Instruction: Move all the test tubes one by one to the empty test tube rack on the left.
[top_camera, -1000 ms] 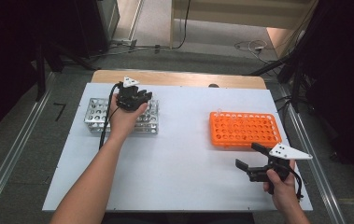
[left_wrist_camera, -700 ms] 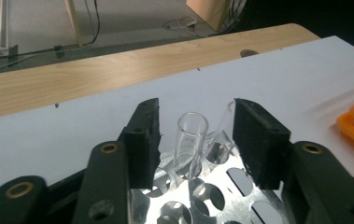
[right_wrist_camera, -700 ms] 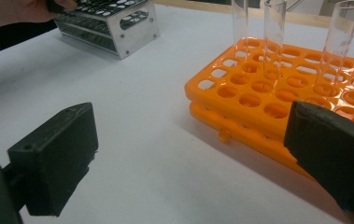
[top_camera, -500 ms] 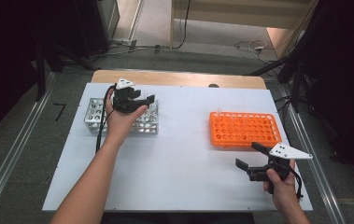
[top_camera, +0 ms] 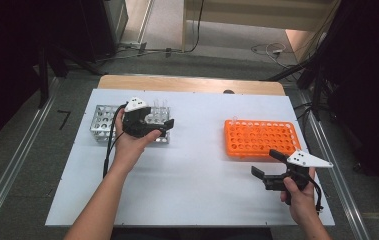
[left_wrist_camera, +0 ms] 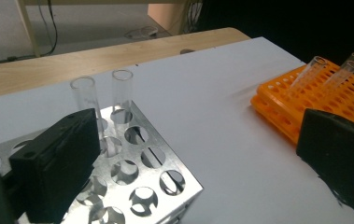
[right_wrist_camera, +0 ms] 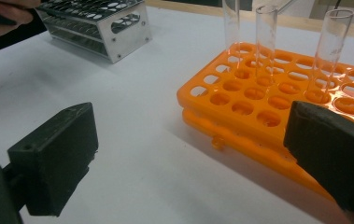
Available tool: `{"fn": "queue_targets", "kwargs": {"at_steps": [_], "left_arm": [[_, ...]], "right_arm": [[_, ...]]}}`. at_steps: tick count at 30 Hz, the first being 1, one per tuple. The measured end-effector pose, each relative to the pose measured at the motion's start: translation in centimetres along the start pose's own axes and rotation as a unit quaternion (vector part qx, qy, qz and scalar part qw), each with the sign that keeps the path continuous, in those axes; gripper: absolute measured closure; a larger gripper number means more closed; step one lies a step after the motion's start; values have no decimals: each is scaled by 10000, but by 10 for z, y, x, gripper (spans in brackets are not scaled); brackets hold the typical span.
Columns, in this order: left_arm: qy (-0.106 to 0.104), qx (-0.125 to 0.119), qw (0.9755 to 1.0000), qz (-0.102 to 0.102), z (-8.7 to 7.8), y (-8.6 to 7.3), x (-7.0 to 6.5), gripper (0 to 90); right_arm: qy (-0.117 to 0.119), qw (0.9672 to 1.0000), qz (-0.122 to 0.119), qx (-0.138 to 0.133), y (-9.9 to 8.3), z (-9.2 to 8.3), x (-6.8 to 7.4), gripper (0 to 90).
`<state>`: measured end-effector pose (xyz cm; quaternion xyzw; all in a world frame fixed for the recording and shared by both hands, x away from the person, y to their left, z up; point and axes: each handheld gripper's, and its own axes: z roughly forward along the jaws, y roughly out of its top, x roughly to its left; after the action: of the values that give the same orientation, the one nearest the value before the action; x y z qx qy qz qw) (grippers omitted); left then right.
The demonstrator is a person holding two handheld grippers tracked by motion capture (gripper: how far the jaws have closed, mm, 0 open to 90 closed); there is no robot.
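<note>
A silver metal rack stands at the table's left, with two clear glass tubes upright in its far right corner. My left gripper hovers over the rack's right end. Its jaws have just been opening and hold nothing. In the left gripper view the two tubes rise just beyond the left jaw, apart from it. An orange rack at the right holds a few clear tubes. My right gripper stands open near that rack's front edge, with nothing between its jaws.
A white sheet covers the table, with a wooden strip along the far edge. Metal rails run down both sides. Cables lie on the floor beyond the table.
The left gripper's jaws have opened wide, and the hand has drawn back from the tubes in the metal rack toward the near side. The right gripper has stayed put.
</note>
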<state>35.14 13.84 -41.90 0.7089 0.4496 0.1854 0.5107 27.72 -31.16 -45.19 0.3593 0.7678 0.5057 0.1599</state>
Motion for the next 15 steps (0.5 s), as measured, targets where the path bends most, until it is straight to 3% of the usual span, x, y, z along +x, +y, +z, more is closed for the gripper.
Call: {"fn": "queue_targets", "kwargs": {"at_steps": [7, 9, 15], "left_arm": [[-230, -160, 9996, -75, -21, -10, -15, 0], [-140, -143, 9998, 8, -24, -14, -21, 0], [-173, -202, 9996, 27, -34, -28, -29, 0]], "right_arm": [[-149, 9998, 96, -27, 8, 2, -5, 15], [-199, 9997, 156, -37, 12, 2, -6, 15], [-363, 9990, 243, 12, 21, 6, -13, 15]]}}
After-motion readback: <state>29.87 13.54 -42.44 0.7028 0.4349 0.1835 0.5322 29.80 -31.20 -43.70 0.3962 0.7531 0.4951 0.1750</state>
